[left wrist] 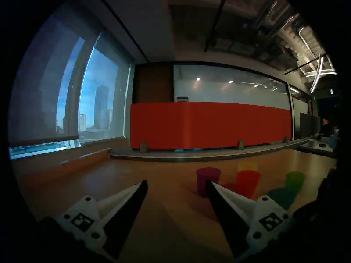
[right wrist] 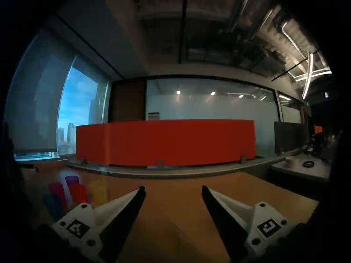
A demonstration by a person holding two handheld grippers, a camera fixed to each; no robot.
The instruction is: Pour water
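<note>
The left gripper holds its fingers spread wide, nothing between them, above the wooden table. Just past its right fingertip stand a purple cup, red cup, yellow cup, green cup and blue cup, contents indiscernible. The right gripper likewise gapes empty, the cup cluster off to its left.

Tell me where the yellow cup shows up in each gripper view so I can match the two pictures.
Left gripper view: yellow cup right of centre, peeking over the orange cup.
Right gripper view: yellow cup lower left, rightmost of the cups.
Shared landmark: the red partition panel across the background.
</note>
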